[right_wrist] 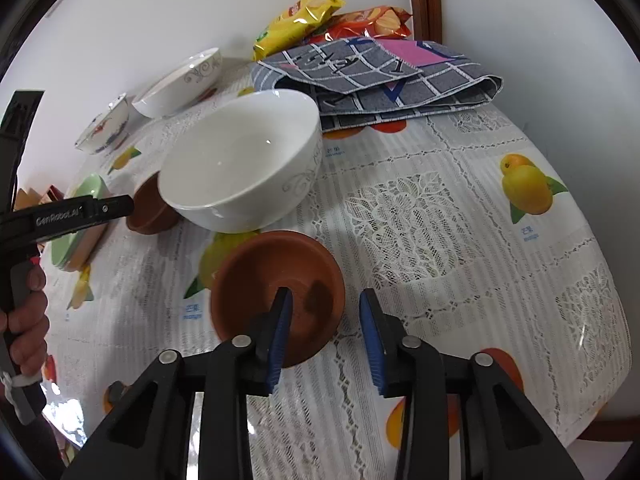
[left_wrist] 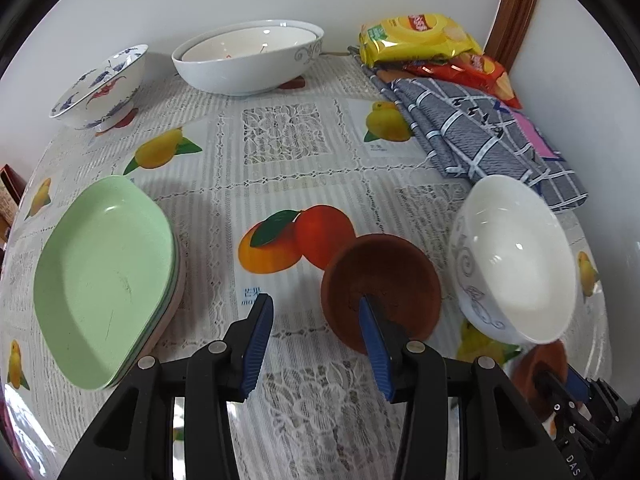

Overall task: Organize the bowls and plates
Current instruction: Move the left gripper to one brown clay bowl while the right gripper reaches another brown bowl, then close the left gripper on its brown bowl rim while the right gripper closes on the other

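Two small brown clay bowls sit on the fruit-print tablecloth. In the left wrist view my left gripper (left_wrist: 314, 308) is open astride the near rim of one brown bowl (left_wrist: 384, 276), right finger inside, left finger outside, pads apart from it. In the right wrist view my right gripper (right_wrist: 325, 300) is open astride the other brown bowl (right_wrist: 272, 280), left finger inside, right finger clear of the rim. A white bowl (left_wrist: 516, 256) (right_wrist: 240, 160) stands between the two. A stack of green plates (left_wrist: 104, 276) lies to the left.
Nested large white bowls (left_wrist: 248, 56) and a blue-and-red floral bowl (left_wrist: 100, 84) stand by the back wall. Snack packets (left_wrist: 416, 36) and a folded grey checked cloth (left_wrist: 480, 136) fill the back right corner. A hand (right_wrist: 28, 320) holds the left gripper's handle.
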`<state>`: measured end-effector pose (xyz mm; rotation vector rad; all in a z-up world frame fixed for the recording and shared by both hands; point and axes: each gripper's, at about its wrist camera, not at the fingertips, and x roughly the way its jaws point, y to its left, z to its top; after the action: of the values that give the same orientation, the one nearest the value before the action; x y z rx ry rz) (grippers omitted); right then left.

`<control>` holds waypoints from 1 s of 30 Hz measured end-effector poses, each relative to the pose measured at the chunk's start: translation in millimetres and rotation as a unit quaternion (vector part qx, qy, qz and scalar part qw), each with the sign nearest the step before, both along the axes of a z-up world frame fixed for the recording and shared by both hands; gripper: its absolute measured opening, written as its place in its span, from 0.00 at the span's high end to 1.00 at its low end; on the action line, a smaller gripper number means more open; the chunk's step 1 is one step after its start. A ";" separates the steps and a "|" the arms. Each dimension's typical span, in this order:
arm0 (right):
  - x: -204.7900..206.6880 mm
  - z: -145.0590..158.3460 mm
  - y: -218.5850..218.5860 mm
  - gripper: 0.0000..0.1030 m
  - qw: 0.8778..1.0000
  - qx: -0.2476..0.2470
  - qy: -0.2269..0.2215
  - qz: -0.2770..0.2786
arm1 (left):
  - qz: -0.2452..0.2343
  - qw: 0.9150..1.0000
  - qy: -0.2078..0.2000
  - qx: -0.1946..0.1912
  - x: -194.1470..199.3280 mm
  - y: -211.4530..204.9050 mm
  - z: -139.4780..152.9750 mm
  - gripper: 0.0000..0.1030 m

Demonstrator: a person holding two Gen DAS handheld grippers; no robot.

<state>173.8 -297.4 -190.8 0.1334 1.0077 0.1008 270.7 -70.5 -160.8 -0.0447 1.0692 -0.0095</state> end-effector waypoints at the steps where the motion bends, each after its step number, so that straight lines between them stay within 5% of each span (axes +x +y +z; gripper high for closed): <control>1: 1.6 -3.6 -0.2 0.69 1.000 -0.005 0.001 -0.002 | -0.007 1.000 -0.001 -0.002 2.1 -1.4 -2.6 0.59; 7: 3.1 -5.4 -5.0 0.73 1.000 -0.006 -0.017 -0.004 | 0.000 1.000 0.002 -0.016 11.9 -2.8 -17.7 0.60; 11: 5.9 -5.9 -7.7 0.81 1.000 0.012 -0.016 -0.003 | -0.013 0.999 -0.004 -0.044 12.8 -3.9 -20.5 0.81; 17: 5.6 -4.2 -1.8 0.88 1.000 0.009 -0.022 -0.002 | -0.018 0.999 -0.014 -0.041 8.4 -4.8 -14.6 0.91; 30: -13.1 16.9 9.0 0.92 0.999 0.012 -0.042 -0.012 | -0.024 0.998 -0.030 -0.050 -29.9 9.0 9.6 0.92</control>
<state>160.7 -288.4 -173.9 0.1618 0.9220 0.0965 240.9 -61.5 -151.2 -0.1086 1.0101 -0.1079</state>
